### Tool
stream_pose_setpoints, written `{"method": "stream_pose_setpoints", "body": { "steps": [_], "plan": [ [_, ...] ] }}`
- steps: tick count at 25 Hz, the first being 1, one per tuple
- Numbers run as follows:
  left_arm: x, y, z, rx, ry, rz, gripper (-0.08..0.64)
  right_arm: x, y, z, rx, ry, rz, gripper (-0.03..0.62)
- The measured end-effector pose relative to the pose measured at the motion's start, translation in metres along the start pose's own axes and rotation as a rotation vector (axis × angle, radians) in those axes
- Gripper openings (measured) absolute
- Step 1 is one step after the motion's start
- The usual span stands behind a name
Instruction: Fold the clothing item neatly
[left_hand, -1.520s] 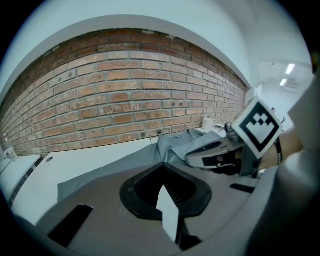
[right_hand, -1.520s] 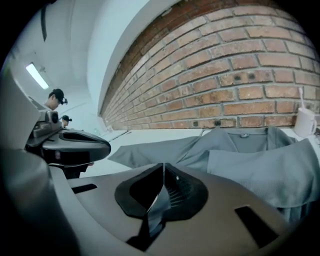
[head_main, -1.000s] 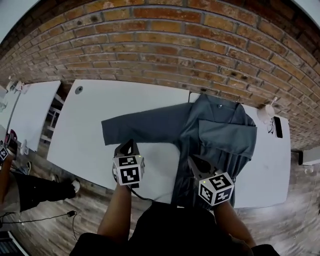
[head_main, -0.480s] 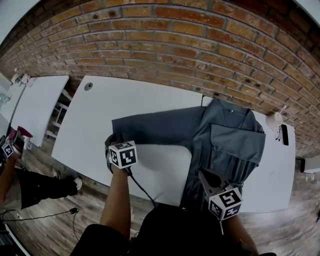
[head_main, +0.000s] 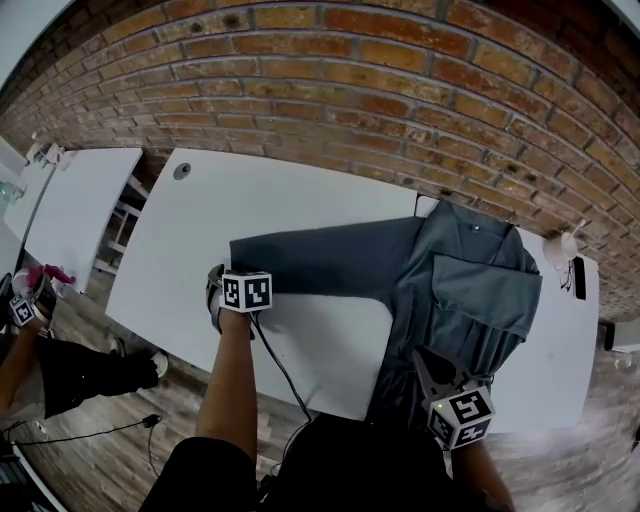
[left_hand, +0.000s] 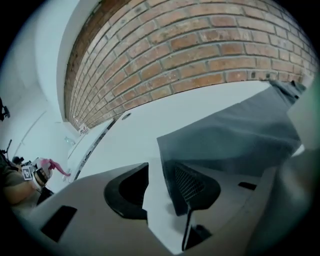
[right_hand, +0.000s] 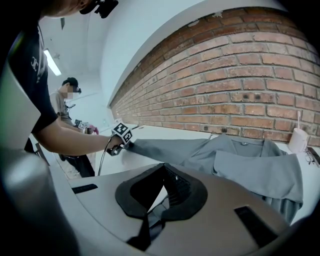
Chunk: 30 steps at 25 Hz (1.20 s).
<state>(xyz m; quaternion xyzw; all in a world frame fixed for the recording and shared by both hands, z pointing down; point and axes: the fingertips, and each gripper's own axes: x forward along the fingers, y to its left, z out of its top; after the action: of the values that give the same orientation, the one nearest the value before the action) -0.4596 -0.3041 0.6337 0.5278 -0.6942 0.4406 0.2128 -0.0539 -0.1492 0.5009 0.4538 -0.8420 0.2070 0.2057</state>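
A grey shirt (head_main: 470, 300) lies flat on the white table (head_main: 300, 340), collar toward the brick wall. One sleeve is folded across the body; the other sleeve (head_main: 310, 262) stretches out to the left. My left gripper (head_main: 215, 292) is at that sleeve's cuff. Its jaws have just been opening and stand open (left_hand: 160, 187): bare table shows between them, and the cuff edge (left_hand: 167, 165) lies against the right finger. My right gripper (head_main: 425, 362) is shut on the shirt's bottom hem, with grey cloth showing under the closed jaws (right_hand: 164, 182).
A second white table (head_main: 70, 210) stands at the left, across a gap. A person's hand with a marker cube (head_main: 20, 310) is at the far left. A white cup (head_main: 553, 250) and a dark flat object (head_main: 580, 278) sit by the wall at the right.
My left gripper has moved left and down from the table's near side to the sleeve cuff, and its jaws have opened. The right gripper stays at the hem.
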Motion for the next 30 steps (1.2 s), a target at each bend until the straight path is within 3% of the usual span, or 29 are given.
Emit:
{"method": "stream_pose_setpoints", "body": {
  "steps": [2, 5, 9, 14, 22, 28, 30],
  "plan": [
    [0.001, -0.004, 0.002, 0.024, -0.007, -0.004, 0.136, 0.001, -0.003, 0.001, -0.007, 0.000, -0.007, 0.002],
    [0.001, -0.018, 0.002, 0.050, -0.012, -0.015, -0.006, 0.001, -0.007, 0.001, -0.009, 0.003, -0.017, 0.002],
    [0.002, -0.020, 0.003, 0.106, 0.001, 0.032, -0.006, 0.000, -0.009, 0.001, -0.015, 0.002, -0.022, 0.002],
    [0.000, -0.020, 0.002, 0.099, 0.024, -0.010, -0.006, -0.005, -0.013, -0.003, -0.026, 0.006, -0.027, 0.002],
    [-0.052, -0.029, 0.042, 0.092, -0.138, 0.009, -0.005, -0.014, -0.017, -0.006, -0.025, -0.002, -0.034, 0.002],
    [-0.036, -0.010, 0.010, 0.058, -0.072, 0.039, -0.005, -0.019, -0.015, -0.013, -0.038, 0.012, -0.038, 0.002],
    [-0.021, -0.007, 0.001, 0.044, -0.047, 0.005, 0.059, -0.019, -0.015, -0.013, -0.037, 0.017, -0.040, 0.002]
  ]
}}
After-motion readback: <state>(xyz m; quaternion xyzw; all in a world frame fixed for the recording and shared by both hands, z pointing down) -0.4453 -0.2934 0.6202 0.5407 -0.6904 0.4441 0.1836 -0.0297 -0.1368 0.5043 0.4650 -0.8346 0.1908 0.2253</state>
